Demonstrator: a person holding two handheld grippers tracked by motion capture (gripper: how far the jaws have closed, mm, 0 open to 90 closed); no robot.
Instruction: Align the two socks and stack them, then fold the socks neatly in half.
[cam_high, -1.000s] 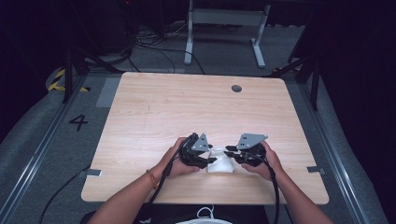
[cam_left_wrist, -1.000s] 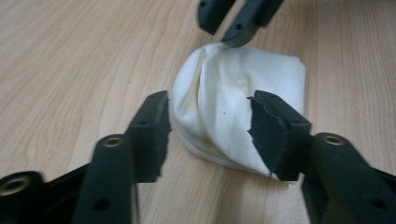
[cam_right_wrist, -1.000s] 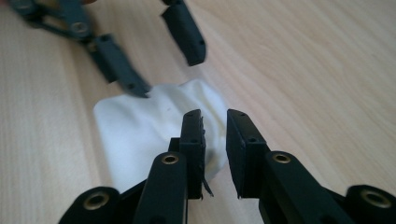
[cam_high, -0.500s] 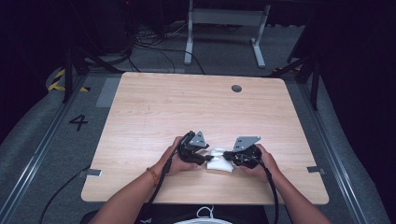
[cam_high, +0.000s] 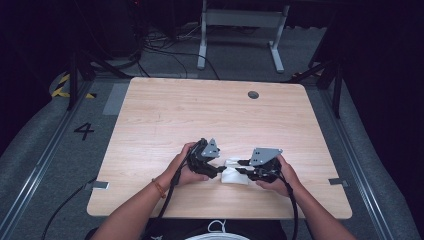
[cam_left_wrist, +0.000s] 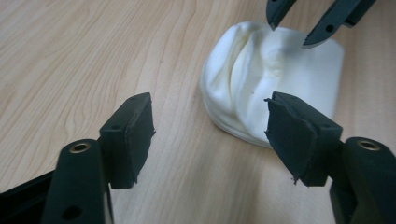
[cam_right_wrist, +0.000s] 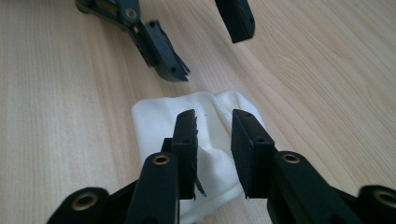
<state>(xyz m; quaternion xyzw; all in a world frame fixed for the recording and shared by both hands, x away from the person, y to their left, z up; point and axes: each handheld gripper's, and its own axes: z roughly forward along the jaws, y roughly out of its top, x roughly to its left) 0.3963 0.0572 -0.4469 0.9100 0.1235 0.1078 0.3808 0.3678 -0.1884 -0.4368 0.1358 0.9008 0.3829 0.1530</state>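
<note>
1 white cloth (cam_left_wrist: 261, 88): soft, light, likely limp; folded edge suiting grip. Left gripper (cam_left_wrist: 210, 135) gaping apart; right gripper (cam_right_wrist: 214, 140) hovering narrowly parted, clamping nothing.

Thing: we see one white cloth (cam_high: 235, 172), soft and bunched into a small rounded wad.
Surface: we make out folds and a deep crease running along it (cam_left_wrist: 254, 79).
Pose: we find it lying flat on the worktop (cam_high: 200, 115), crumpled rather than spread.
Place: we see it near the worktop's front edge, about midway across.
</note>
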